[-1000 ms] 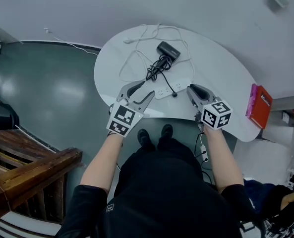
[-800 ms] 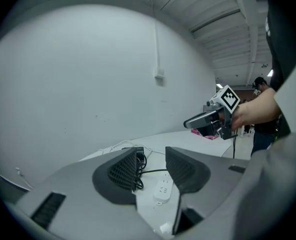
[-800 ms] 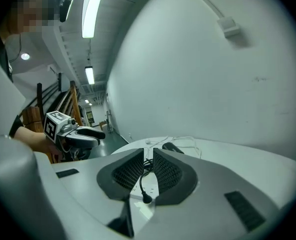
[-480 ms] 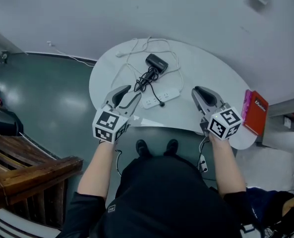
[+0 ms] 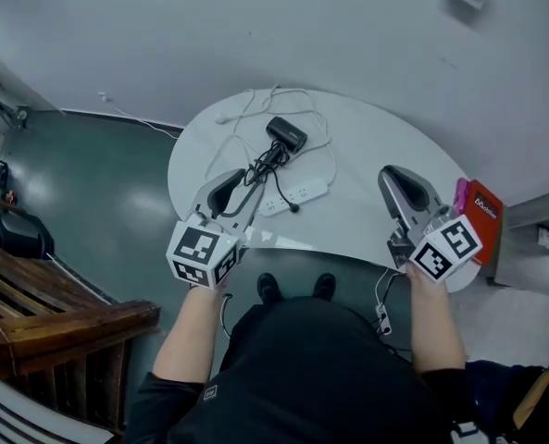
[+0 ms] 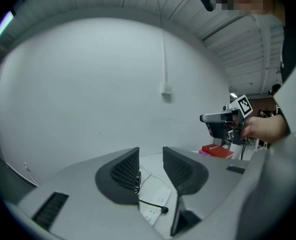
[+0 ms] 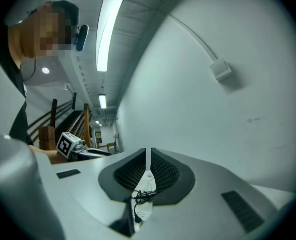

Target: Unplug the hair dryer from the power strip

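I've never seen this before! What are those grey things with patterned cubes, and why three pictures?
A person holds a tool in each hand; each ends in a claw. One camera sits on the person's head, looking down; one rides on each tool, looking along its claw. On the white table lie a power strip, a black hair dryer with tangled cords, and a red book at the edge. The left claw is open, has just been closing, and holds nothing. The right claw is shut and empty.
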